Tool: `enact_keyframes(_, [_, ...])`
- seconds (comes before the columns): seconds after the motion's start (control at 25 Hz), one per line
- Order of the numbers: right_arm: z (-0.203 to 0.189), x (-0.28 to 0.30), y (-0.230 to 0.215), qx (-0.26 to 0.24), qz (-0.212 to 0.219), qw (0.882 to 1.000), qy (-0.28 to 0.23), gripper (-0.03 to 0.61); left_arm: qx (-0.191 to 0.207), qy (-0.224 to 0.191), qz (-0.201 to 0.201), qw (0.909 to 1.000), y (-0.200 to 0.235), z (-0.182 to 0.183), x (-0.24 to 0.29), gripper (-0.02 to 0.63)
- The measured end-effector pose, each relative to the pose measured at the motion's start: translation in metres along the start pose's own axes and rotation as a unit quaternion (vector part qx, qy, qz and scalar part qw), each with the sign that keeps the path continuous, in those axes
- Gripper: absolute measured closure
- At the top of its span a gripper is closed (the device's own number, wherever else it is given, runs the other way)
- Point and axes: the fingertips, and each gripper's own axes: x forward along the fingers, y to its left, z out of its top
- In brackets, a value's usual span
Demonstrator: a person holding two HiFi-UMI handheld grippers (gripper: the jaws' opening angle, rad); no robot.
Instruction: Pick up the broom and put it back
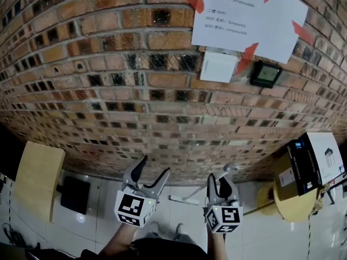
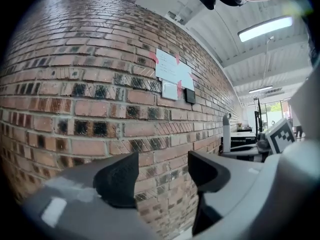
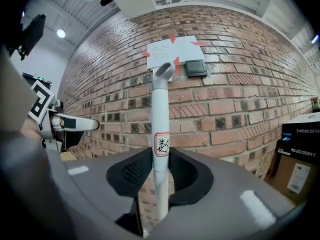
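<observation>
The right gripper [image 3: 160,170] is clenched on the broom [image 3: 160,109], whose white handle stands upright between its jaws before the brick wall [image 3: 235,104]. A red-edged label [image 3: 161,144] sits just above the pads. The broom's head lies low near the floor [image 1: 105,202]. The left gripper [image 2: 162,176] is released, its jaws apart and empty.

Left tongs [image 1: 155,166] gape apart, right tongs [image 1: 218,180] clamped.
</observation>
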Motion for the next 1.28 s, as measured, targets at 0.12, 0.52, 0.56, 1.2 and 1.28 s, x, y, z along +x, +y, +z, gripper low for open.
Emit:
enact_keyframes(0.12, [-0.022,-0.002,-0.009,0.002,-0.005,1.0,0.019,0.472,0.004,0.008,-0.014,0.9999,-0.007,-0.014,0.01,0.313])
enact_keyframes(0.52, [-0.119,-0.007,-0.043,-0.017,-0.028,0.994,0.105,0.472,0.019,0.026,-0.04,0.9987,-0.03,-0.071,0.038,0.333])
enact_keyframes(0.56, [-0.133,-0.009,-0.047,-0.022,-0.03,0.992,0.119,0.472,0.019,0.028,-0.042,0.9985,-0.032,-0.078,0.04,0.333])
enact_keyframes(1.2, [-0.317,-0.02,-0.091,-0.049,-0.042,0.96,0.271,0.474,0.007,0.061,-0.078,0.995,-0.061,-0.132,0.055,0.334])
enact_keyframes(1.28, [-0.33,-0.02,-0.093,-0.048,-0.042,0.957,0.283,0.474,0.008,0.064,-0.077,0.9949,-0.061,-0.133,0.054,0.333])
